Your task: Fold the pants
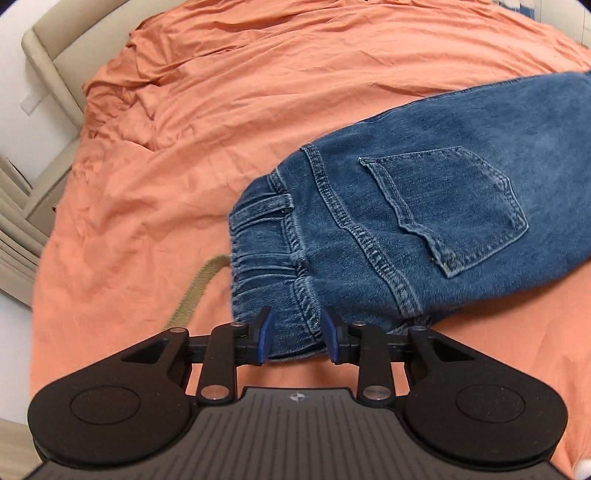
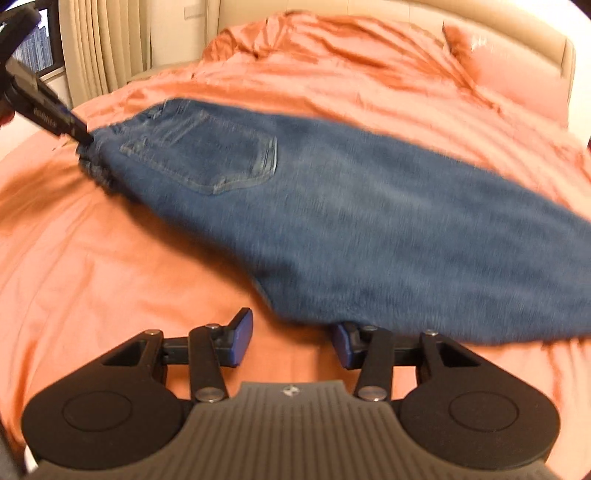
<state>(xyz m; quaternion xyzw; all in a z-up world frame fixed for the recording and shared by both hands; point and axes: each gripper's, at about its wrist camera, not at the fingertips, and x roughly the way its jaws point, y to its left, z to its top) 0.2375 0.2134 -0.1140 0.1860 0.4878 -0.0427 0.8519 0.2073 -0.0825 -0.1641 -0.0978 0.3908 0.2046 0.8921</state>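
Left wrist view: wrinkled orange bed sheet (image 1: pixel 184 147) under blue denim pants (image 1: pixel 424 206), stitched back pocket (image 1: pixel 454 206) up, gathered elastic waistband (image 1: pixel 266 243) clamped in left tongs (image 1: pixel 298 338); woven khaki strap (image 1: pixel 199 288) beside. Right wrist view, blurred: right tongs (image 2: pixel 291 341) apart at pants' lower edge; beige padded headboard (image 2: pixel 517 33) and curtains (image 2: pixel 92 48) beyond.

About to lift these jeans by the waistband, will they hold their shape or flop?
Likely flop: the jeans are soft denim, and the elastic waistband already bunches between the left gripper fingers. Probably heavyish, since the cloth looks thick. The smooth sheet may let them slide.
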